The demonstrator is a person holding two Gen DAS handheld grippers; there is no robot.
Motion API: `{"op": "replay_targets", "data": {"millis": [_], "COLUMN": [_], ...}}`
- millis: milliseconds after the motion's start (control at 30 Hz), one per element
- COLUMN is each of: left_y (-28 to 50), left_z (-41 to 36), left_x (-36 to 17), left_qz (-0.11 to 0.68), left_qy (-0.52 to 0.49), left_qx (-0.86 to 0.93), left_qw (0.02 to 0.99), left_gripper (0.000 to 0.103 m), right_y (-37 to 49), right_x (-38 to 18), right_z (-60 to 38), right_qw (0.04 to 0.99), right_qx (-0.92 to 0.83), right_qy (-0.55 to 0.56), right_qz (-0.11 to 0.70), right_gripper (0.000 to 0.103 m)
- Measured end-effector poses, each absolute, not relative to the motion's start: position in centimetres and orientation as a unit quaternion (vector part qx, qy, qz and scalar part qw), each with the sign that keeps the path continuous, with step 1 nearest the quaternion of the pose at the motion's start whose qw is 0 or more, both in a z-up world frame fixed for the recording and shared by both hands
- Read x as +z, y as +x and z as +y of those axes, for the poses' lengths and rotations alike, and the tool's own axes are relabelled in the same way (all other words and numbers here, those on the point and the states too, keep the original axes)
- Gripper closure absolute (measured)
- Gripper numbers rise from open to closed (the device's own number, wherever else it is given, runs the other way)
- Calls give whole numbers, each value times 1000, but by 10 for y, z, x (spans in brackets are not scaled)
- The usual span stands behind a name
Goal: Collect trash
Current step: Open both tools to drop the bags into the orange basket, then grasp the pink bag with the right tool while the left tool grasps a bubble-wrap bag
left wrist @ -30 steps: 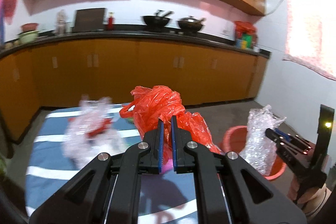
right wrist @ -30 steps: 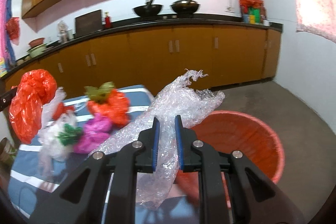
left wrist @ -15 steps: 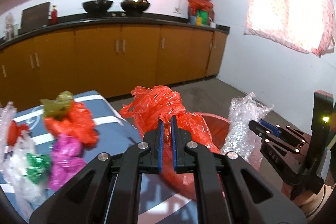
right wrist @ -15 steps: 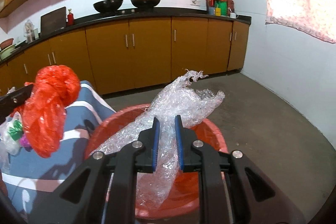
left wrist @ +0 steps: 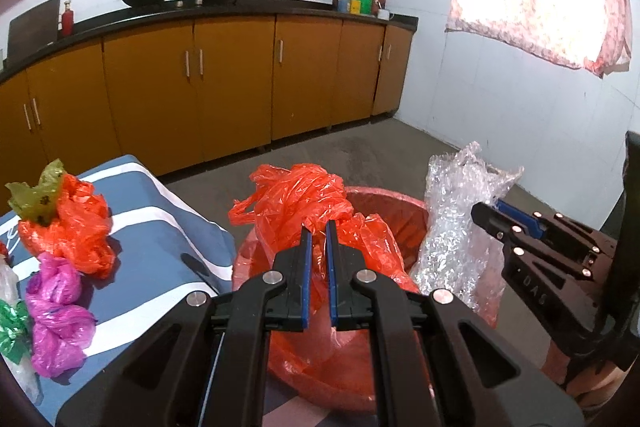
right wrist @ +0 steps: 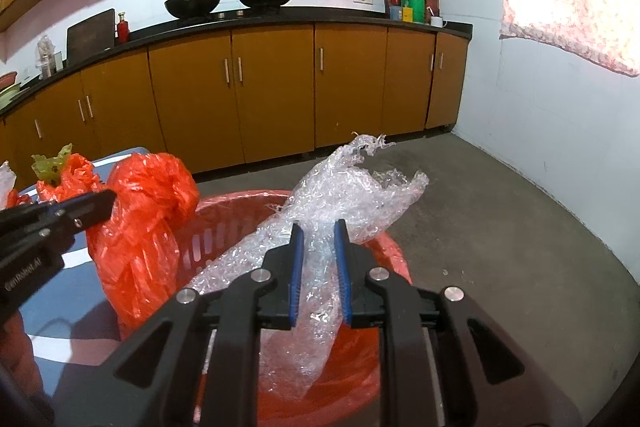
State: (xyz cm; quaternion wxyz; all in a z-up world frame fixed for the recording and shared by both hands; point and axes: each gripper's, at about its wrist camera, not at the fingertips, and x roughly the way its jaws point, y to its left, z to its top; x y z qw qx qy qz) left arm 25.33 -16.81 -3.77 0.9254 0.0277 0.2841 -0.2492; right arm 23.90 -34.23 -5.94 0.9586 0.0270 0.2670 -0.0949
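While you are holding both grippers level over the red basket (right wrist: 224, 223), your left gripper (left wrist: 317, 245) is pinching the red plastic bag (left wrist: 296, 199) between nearly closed jaws, and your right gripper (right wrist: 319, 247) is clamping the clear bubble wrap (right wrist: 352, 187) in jaws set a little wider. From the left wrist view, the right gripper is sitting at about 3 o'clock with the wrap standing up at its tip. The basket's floor is mostly hiding behind the bag, the wrap and the gripper bodies, and its near rim is being cut off. The bag is bunching up from the left jaws toward 12 o'clock and hanging over the basket's rim. At 9 o'clock, an orange bag (left wrist: 68, 227) and a pink bag (left wrist: 56, 311) are lying on the blue striped bench (left wrist: 160, 227).
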Motion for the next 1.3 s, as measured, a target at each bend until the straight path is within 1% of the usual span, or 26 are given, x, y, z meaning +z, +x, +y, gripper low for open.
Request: {"op": "replay_targets", "data": {"millis": [100, 200, 233, 333, 500, 700, 900, 1033, 1200, 1300], "left_y": [255, 256, 255, 253, 244, 227, 199, 181, 165, 161], "left_z": [-171, -173, -173, -172, -156, -101, -17, 39, 96, 131], "left_x": [-41, -42, -42, -40, -30, -11, 11, 18, 12, 4], "left_qz": [289, 294, 295, 294, 281, 248, 218, 214, 217, 226], "left_qy": [31, 31, 31, 31, 24, 15, 11, 10, 17, -5], "left_qx": [-250, -254, -255, -254, -240, -182, -95, -41, 28, 65], "left_qw": [923, 921, 920, 921, 929, 951, 971, 976, 976, 972], "left_gripper": [96, 92, 88, 68, 68, 66, 64, 60, 57, 55], "right_y": [240, 240, 239, 237, 233, 232, 236, 241, 254, 264], "right_x": [-61, -58, -59, -57, -52, -41, -27, -24, -31, -42], "right_z": [-345, -344, -343, -343, -340, -313, -252, -204, -138, -103], "right_qw": [959, 960, 960, 961, 962, 967, 970, 967, 957, 947], "right_qx": [-90, -84, -82, -80, -78, -50, 16, 66, 123, 150], "right_qy": [32, 31, 32, 34, 39, 33, 26, 30, 29, 36], "right_qz": [267, 265, 264, 262, 257, 249, 239, 244, 262, 283], "right_gripper": [82, 71, 67, 65, 64, 61, 58, 57, 57, 55]}}
